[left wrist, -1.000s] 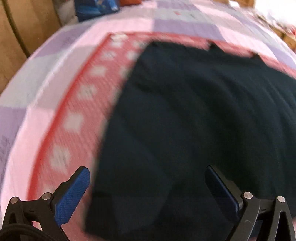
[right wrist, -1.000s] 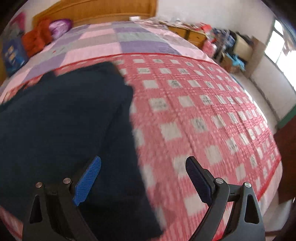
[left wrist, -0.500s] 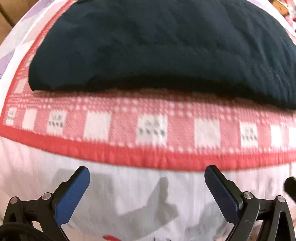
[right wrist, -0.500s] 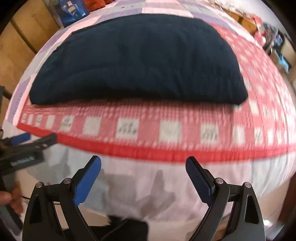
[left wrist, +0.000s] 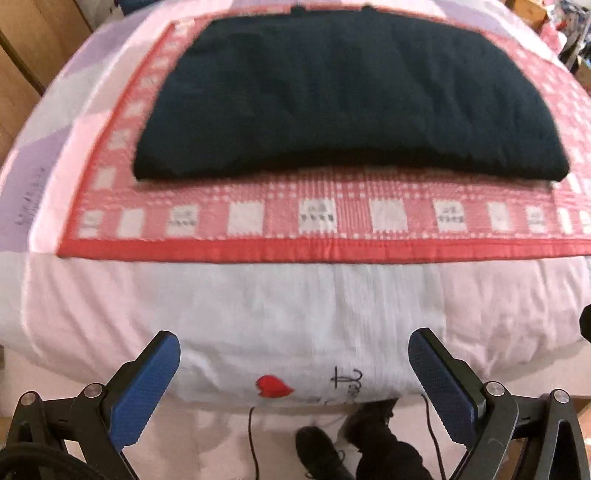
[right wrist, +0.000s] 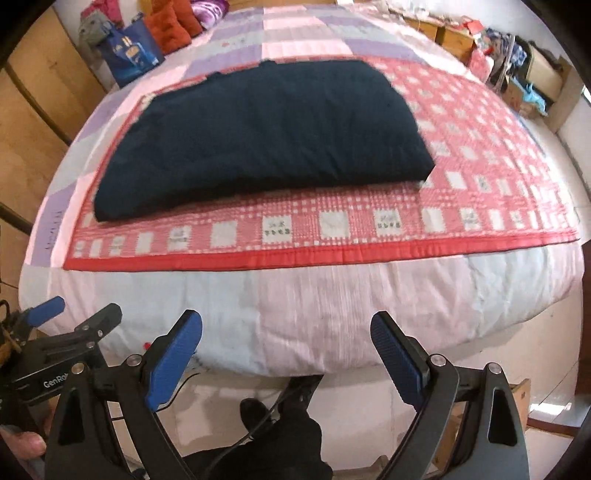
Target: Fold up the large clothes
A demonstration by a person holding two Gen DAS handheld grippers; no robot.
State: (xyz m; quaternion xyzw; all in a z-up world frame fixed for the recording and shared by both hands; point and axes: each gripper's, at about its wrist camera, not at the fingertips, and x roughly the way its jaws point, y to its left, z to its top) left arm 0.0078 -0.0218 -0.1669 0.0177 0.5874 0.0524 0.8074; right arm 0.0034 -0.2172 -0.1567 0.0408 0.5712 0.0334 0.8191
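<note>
A dark navy garment (left wrist: 347, 99) (right wrist: 262, 136) lies folded flat on the red checked blanket (left wrist: 317, 218) (right wrist: 332, 225) on the bed. My left gripper (left wrist: 295, 384) is open and holds nothing, well back from the garment, off the bed's near edge. My right gripper (right wrist: 286, 362) is also open and empty, at the same distance from the bed. The left gripper (right wrist: 66, 325) shows at the lower left of the right wrist view.
The bed's white and pink quilt edge (left wrist: 295, 306) hangs below the blanket. A person's dark trouser leg and shoe (left wrist: 325, 454) stand on the floor with a cable. A blue bag (right wrist: 129, 59) and orange cushions (right wrist: 173, 26) sit at the headboard; cluttered shelves (right wrist: 517, 70) on the right.
Both grippers have pulled back from right over the garment to beyond the bed's near edge. The whole folded garment and the floor have come into view. Both stayed open.
</note>
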